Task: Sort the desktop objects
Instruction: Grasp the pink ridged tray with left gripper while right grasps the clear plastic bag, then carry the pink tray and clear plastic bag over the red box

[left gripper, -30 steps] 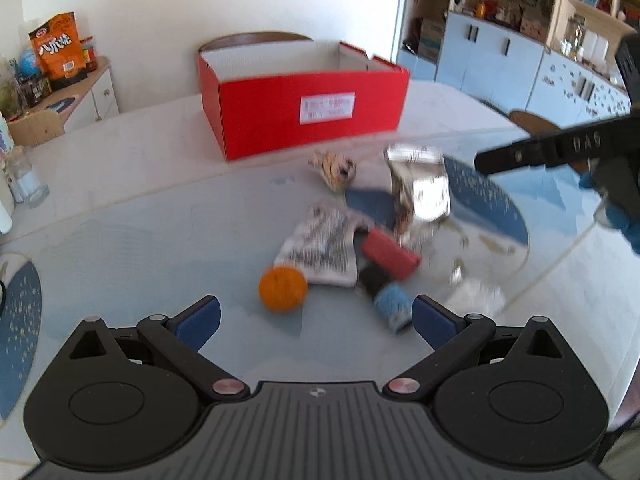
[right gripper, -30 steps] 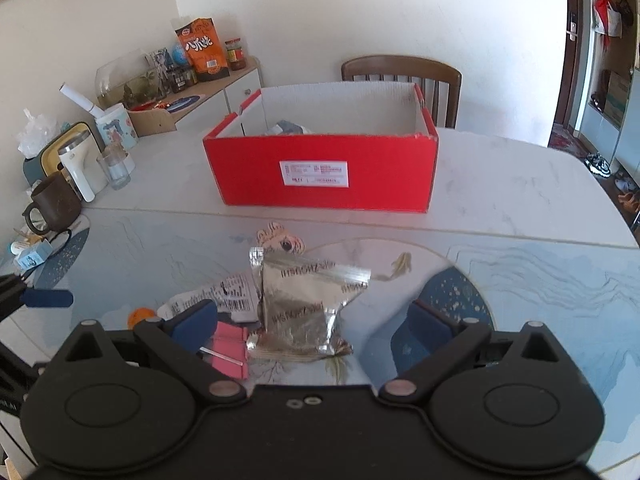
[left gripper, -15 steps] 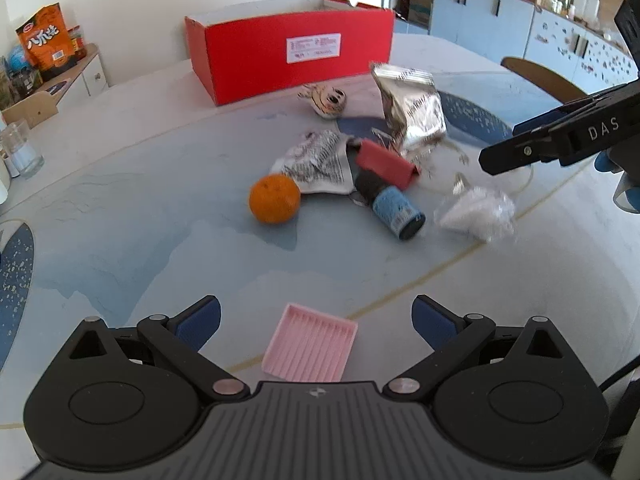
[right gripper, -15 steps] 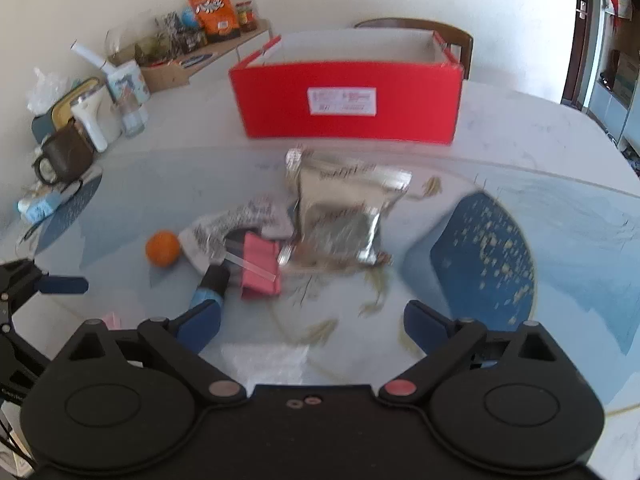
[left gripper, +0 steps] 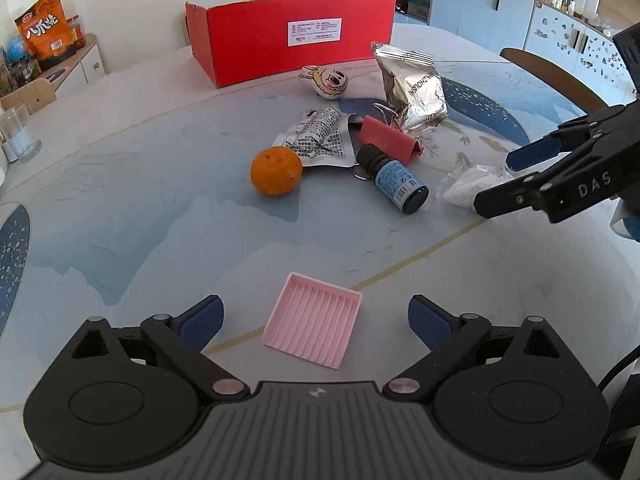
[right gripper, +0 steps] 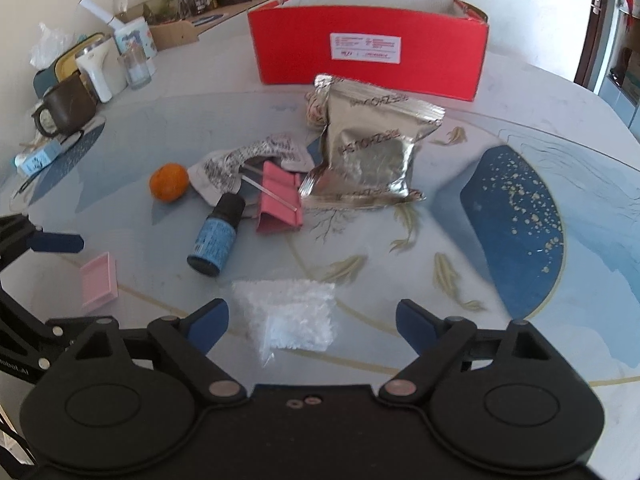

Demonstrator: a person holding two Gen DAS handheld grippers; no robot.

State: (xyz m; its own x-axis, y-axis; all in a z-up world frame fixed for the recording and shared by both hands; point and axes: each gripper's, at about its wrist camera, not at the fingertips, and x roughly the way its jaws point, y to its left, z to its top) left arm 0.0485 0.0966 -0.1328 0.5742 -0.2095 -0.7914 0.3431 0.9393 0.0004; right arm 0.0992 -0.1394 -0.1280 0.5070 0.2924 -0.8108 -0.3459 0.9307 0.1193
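Note:
My left gripper (left gripper: 316,316) is open, with a pink ridged tray (left gripper: 314,320) lying on the table between its fingers. My right gripper (right gripper: 312,318) is open over a clear plastic bag of white bits (right gripper: 290,314). Farther off lie an orange (left gripper: 276,171), a small blue bottle (left gripper: 394,182), a printed sachet (left gripper: 320,138), a red folded pouch (left gripper: 388,140), a silver foil bag (left gripper: 412,88) and a small round toy (left gripper: 330,80). The red box (left gripper: 296,46) stands open at the back.
The table top (left gripper: 160,208) is glossy with a blue painted pattern. A mug (right gripper: 64,104), a glass (right gripper: 136,70) and other containers stand at the table's left side. A side cabinet with snack bags (left gripper: 42,36) is behind. A chair back (left gripper: 560,76) is on the right.
Both grippers have pulled back toward the near table edge and tilted down. The pink tray and the plastic bag have come into view between the fingers. No object has moved.

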